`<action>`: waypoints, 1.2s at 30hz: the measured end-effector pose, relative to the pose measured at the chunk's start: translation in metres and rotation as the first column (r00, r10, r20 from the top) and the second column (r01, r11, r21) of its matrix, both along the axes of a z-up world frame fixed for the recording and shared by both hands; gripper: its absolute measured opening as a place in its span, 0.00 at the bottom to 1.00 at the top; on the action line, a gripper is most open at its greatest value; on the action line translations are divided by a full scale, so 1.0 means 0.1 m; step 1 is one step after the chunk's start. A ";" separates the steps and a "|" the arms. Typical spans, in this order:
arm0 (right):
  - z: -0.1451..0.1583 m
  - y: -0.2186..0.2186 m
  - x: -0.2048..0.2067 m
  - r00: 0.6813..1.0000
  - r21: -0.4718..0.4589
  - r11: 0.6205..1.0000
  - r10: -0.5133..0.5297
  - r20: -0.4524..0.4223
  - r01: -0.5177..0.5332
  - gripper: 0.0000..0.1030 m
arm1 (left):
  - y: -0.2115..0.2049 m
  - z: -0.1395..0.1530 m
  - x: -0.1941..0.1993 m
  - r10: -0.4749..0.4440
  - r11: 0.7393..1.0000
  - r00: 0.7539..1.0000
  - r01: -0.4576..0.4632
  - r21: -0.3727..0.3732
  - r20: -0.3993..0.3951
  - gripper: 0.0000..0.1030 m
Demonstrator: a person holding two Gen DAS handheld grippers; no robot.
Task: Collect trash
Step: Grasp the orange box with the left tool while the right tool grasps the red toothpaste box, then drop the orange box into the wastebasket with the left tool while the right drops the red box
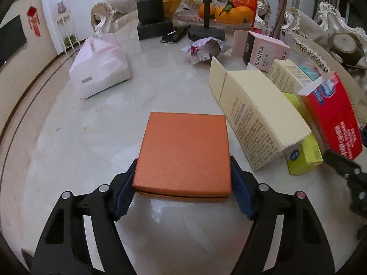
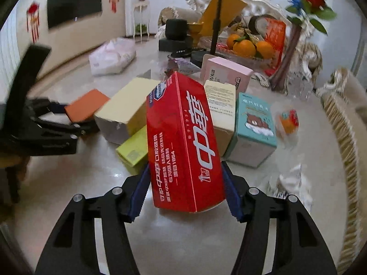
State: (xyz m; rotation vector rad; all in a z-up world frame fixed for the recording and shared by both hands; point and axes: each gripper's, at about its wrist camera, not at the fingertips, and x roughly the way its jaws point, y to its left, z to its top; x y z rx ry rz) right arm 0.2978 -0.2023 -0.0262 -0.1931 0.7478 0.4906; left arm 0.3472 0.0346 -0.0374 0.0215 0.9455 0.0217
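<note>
My left gripper is shut on a flat orange box, its blue pads against the box's two sides just above the marble table. My right gripper is shut on a red carton with white Chinese print, holding it tilted above the table. The red carton also shows at the right in the left wrist view. The orange box and the left gripper show at the left in the right wrist view.
A long cream carton, a yellow-green box, a pink box, a teal box and crumpled wrappers lie on the table. A white tissue pack, a stand and a fruit tray sit further back.
</note>
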 end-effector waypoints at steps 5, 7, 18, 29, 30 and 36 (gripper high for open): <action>0.15 -0.20 -0.18 0.999 0.143 0.989 -0.026 -0.040 0.032 0.55 | 0.03 0.05 -0.13 0.005 1.000 1.000 -0.004 -0.026 0.019 0.70; 0.21 -0.26 -0.25 0.999 0.165 0.985 -0.041 -0.035 0.047 0.55 | 0.05 0.15 -0.25 0.003 0.999 0.999 -0.001 -0.037 0.046 0.70; 0.42 -0.66 -1.60 0.997 0.332 0.942 -0.067 0.029 0.054 0.55 | -0.01 0.66 -1.86 -0.099 0.985 0.968 0.129 -0.117 0.231 0.70; -0.20 -0.78 -3.20 0.984 0.341 0.936 -0.022 -0.178 0.083 0.55 | -0.39 0.14 -3.70 -0.248 0.946 0.960 0.268 -0.183 0.126 0.70; -0.26 -0.77 -3.24 0.979 0.340 0.936 -0.018 -0.204 0.088 0.55 | -0.41 0.04 -3.75 -0.251 0.945 0.963 0.266 -0.189 0.102 0.70; -0.80 -0.58 -3.21 0.949 0.183 0.974 -0.070 -0.307 0.131 0.55 | -0.65 -0.55 -3.70 -0.285 0.936 0.959 0.275 -0.221 -0.013 0.70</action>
